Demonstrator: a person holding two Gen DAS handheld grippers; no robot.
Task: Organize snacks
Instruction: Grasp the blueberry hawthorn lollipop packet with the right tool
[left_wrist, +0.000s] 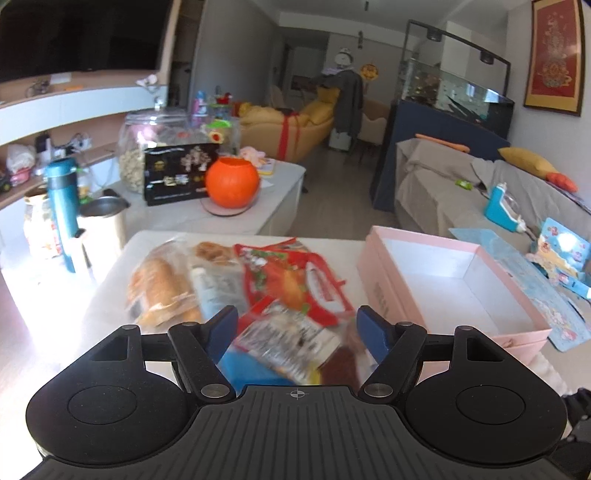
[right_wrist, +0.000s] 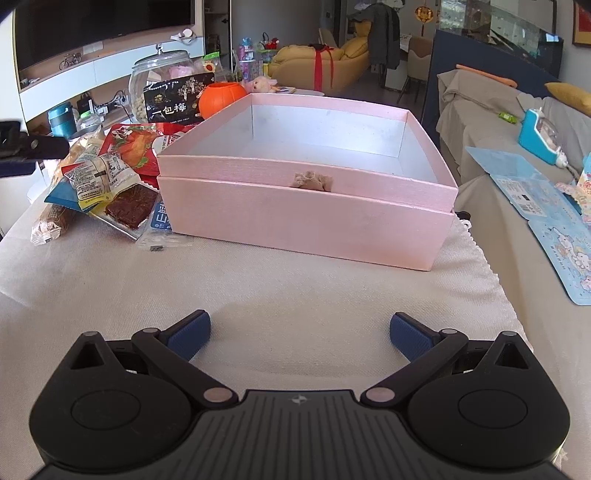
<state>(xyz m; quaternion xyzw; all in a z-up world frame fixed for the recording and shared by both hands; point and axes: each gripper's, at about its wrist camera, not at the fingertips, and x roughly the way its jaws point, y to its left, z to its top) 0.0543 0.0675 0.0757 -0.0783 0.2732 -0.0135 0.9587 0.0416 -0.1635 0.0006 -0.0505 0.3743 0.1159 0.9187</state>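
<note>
A pile of snack packets lies on the cloth-covered table left of an open pink box (left_wrist: 380, 291) (right_wrist: 295, 221), whose inside holds nothing. The pile holds a bread bag (left_wrist: 162, 291), a red packet (left_wrist: 295, 277) (right_wrist: 133, 144), a white printed packet (left_wrist: 284, 343) (right_wrist: 99, 170) and a dark jerky pack (left_wrist: 340, 365) (right_wrist: 131, 205). My left gripper (left_wrist: 297, 326) is open over the pile; the blurred white packet lies between its blue pads, which do not press on it. One of its fingers (right_wrist: 37, 143) shows at the left edge. My right gripper (right_wrist: 300, 330) is open over bare cloth in front of the box.
Behind the pile stand an orange pumpkin bowl (left_wrist: 232, 181), a black printed box (left_wrist: 177, 173), a glass jar (left_wrist: 147, 147), a teal flask (left_wrist: 62, 206) and a steel cup (left_wrist: 105, 225). A blue cartoon card (right_wrist: 546, 221) lies on the covered sofa to the right.
</note>
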